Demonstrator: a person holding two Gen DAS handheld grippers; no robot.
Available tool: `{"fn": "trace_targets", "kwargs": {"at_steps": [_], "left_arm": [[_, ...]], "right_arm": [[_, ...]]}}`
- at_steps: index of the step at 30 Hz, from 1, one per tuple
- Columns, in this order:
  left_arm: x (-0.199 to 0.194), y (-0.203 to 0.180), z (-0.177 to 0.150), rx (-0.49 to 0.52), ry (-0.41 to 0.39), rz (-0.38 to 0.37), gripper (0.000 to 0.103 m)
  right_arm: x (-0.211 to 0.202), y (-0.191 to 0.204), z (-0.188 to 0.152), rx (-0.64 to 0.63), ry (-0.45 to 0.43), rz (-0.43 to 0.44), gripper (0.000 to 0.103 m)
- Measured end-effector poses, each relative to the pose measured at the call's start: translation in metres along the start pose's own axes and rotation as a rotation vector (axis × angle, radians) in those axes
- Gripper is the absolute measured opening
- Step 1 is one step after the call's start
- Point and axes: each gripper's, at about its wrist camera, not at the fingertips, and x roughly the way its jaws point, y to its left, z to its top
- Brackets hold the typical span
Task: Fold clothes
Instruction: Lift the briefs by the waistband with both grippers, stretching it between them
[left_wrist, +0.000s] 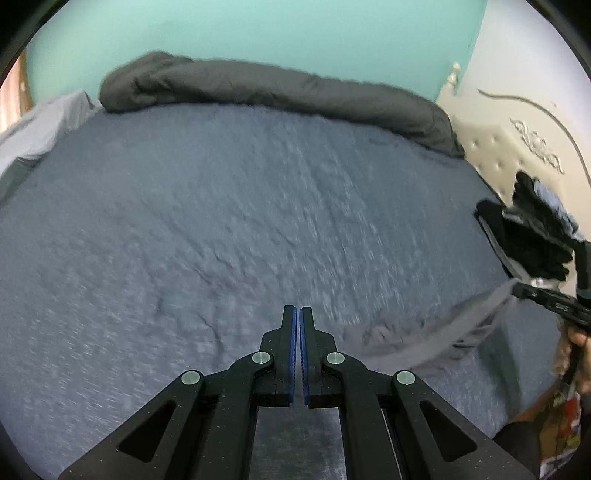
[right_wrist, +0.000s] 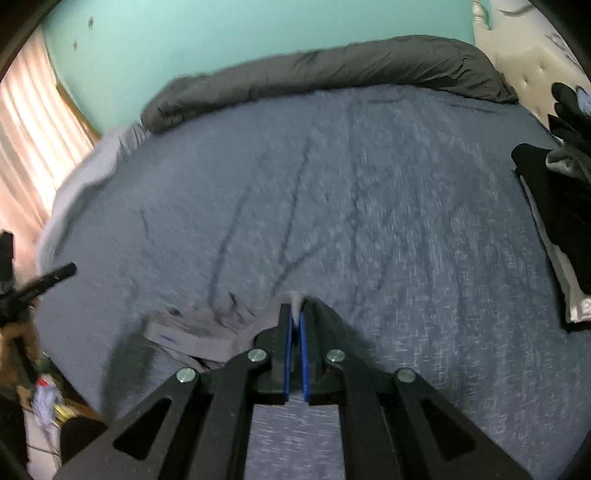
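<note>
Setting: bed (left_wrist: 221, 221) with a blue-grey sheet, both views motion-blurred; rolled dark duvet (left_wrist: 280, 92) along the far edge by the teal wall.
Task item: small grey garment (right_wrist: 199, 328), crumpled, at the near edge of the bed; one end is lifted, the rest trails on the sheet.
Right hand-held gripper (right_wrist: 294, 314): jaws nearly together, a fold of the grey garment pinched between the blue pads at the tips.
Left hand-held gripper (left_wrist: 298, 314): jaws all but closed, nothing between them; it sits above bare sheet, to the left of the garment.
Other clothes: pile of dark clothes (left_wrist: 532, 236) at the right side of the bed near the tufted headboard (left_wrist: 491, 147); whether folded cannot be told.
Handling (judgement): light, thin, limp fabric; it will drape and bunch rather than hold shape, and can slip from a shallow pinch.
Where to take hold (judgement): at an edge or corner, preferably the thicker band along one side, with the second grip well apart from the right one so the cloth spreads flat.
Fold state: not visibly folded; stage uncertain.
</note>
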Motion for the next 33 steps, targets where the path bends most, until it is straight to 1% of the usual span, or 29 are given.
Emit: {"fn": "trace_targets", "kwargs": {"at_steps": [2, 5, 6, 7, 8, 9, 11, 13, 18, 24, 26, 28, 30, 33], "left_arm": [[0.017, -0.005, -0.015, 0.013, 0.058, -0.032, 0.002], [0.045, -0.015, -0.040, 0.036, 0.164, -0.069, 0.003], [0.052, -0.019, -0.046, 0.047, 0.185, -0.066, 0.007], [0.058, -0.021, -0.051, 0.059, 0.201, -0.060, 0.017], [0.063, -0.024, -0.056, 0.070, 0.217, -0.054, 0.023], [0.069, -0.026, -0.062, 0.078, 0.236, -0.053, 0.033], [0.077, -0.029, -0.071, 0.093, 0.257, -0.058, 0.033], [0.083, -0.036, -0.076, 0.126, 0.253, -0.031, 0.033], [0.094, -0.044, -0.084, 0.204, 0.235, 0.035, 0.033], [0.103, -0.049, -0.087, 0.244, 0.238, 0.049, 0.033], [0.105, -0.049, -0.085, 0.240, 0.236, 0.051, 0.025], [0.107, -0.048, -0.082, 0.230, 0.232, 0.046, 0.006], [0.106, -0.046, -0.078, 0.206, 0.220, 0.029, 0.002], [0.096, -0.046, -0.071, 0.200, 0.188, 0.018, 0.001]], "right_arm": [[0.014, -0.005, -0.005, -0.001, 0.022, -0.004, 0.004], [0.016, -0.015, -0.013, 0.008, 0.033, -0.003, 0.004], [0.016, -0.017, -0.015, 0.011, 0.034, -0.002, 0.004], [0.016, -0.020, -0.017, 0.014, 0.036, -0.001, 0.004], [0.017, -0.022, -0.019, 0.018, 0.037, 0.000, 0.004], [0.017, -0.025, -0.021, 0.021, 0.039, 0.000, 0.004], [0.017, -0.030, -0.025, 0.027, 0.042, 0.002, 0.004], [0.018, -0.035, -0.029, 0.033, 0.045, 0.004, 0.004], [0.016, -0.037, -0.033, 0.039, 0.040, 0.019, 0.004], [0.018, -0.039, -0.035, 0.050, 0.037, 0.034, 0.004], [0.018, -0.040, -0.035, 0.054, 0.034, 0.035, 0.004], [0.017, -0.041, -0.035, 0.060, 0.029, 0.039, 0.004], [0.016, -0.042, -0.035, 0.064, 0.022, 0.045, 0.004], [0.011, -0.041, -0.034, 0.057, 0.009, 0.049, 0.004]]}}
